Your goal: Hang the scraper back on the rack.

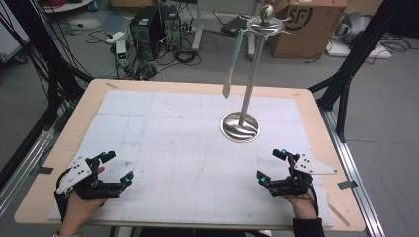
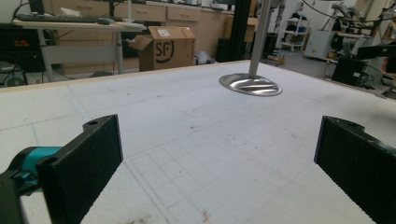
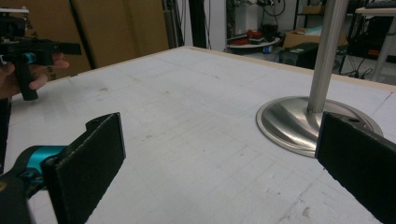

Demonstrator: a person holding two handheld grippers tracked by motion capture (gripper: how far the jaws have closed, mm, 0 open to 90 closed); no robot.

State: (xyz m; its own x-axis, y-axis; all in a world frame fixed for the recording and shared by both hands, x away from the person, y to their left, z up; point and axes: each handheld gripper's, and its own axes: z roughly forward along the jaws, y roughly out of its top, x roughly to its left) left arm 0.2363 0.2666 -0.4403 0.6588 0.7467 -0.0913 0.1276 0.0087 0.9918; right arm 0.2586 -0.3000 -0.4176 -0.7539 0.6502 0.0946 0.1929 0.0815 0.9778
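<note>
A steel utensil stand (image 1: 240,126) rises from its round base right of the table's middle, and a pale green spatula (image 1: 232,63) hangs from its top hooks. The stand's base (image 2: 251,85) lies far ahead in the left gripper view, and the same stand (image 3: 308,121) is close ahead on the right in the right gripper view. My left gripper (image 1: 117,168) rests open near the front left of the table, nothing between its jaws. My right gripper (image 1: 272,166) sits open near the front right, also holding nothing.
A white gridded mat (image 1: 188,148) covers the wooden table (image 1: 316,98). Beyond the far edge stand a cardboard box (image 1: 306,24), computer towers (image 1: 153,27) and cables on the floor. Black frame legs (image 1: 346,74) flank the table's right side.
</note>
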